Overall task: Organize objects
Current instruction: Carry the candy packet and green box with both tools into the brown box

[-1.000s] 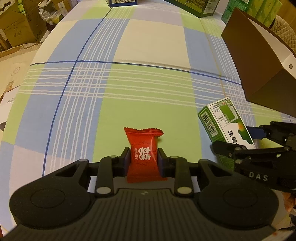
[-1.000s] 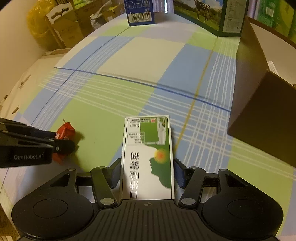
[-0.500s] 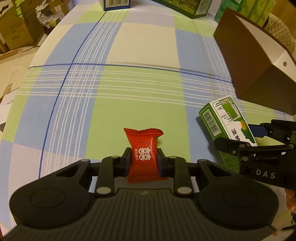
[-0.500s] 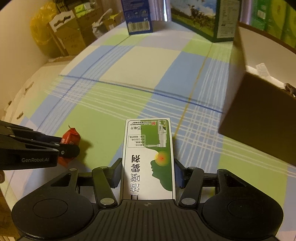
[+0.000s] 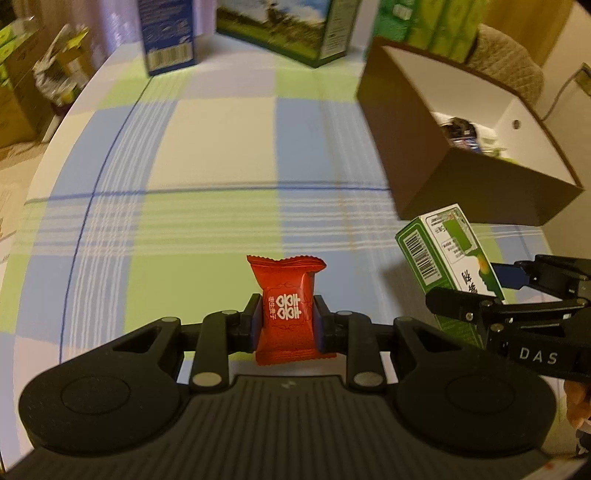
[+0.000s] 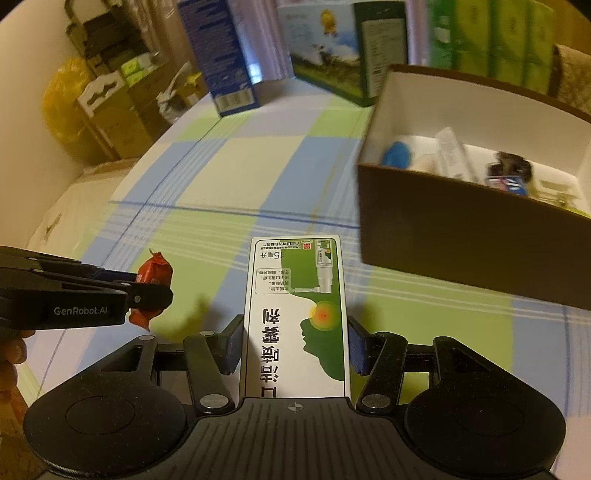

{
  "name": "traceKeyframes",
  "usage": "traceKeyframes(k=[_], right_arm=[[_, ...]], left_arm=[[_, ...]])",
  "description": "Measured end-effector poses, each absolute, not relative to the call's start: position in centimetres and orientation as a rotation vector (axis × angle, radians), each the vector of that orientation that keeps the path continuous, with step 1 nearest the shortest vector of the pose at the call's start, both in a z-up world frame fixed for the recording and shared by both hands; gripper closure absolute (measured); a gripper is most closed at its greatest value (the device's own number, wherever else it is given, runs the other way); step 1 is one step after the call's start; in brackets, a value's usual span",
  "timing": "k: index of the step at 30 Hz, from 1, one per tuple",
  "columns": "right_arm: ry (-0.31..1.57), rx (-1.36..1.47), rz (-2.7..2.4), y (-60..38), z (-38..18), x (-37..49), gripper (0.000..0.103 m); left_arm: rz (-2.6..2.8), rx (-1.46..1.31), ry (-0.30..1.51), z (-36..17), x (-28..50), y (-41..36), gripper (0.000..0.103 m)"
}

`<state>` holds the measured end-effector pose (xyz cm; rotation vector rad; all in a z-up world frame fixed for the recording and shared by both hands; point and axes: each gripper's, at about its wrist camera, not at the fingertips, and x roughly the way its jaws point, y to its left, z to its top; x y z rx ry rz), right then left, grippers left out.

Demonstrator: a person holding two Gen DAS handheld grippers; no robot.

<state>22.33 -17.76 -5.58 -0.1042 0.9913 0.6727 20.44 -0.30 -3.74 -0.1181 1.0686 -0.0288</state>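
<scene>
Left wrist view had the left gripper clamped on a red foil candy packet above the plaid tablecloth, while the right gripper pinched a green-and-white cardboard medicine box near the brown open box.

open centre: checked surface bare across the middle of the frame
right side: brown box blocks
top edge: blue carton, green carton

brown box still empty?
No. In the right wrist view the brown box already holds several items, among them a blue object by its left wall.
</scene>
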Motion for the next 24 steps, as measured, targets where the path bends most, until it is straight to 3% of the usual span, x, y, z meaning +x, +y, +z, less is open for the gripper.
traceKeyframes(k=[24], right_arm=[[0.835,0.053,0.477,-32.2,1.4,26.7,0.051]], left_arm=[[-0.264,-0.010,0.931,1.8,27.5,-14.3,0.080]])
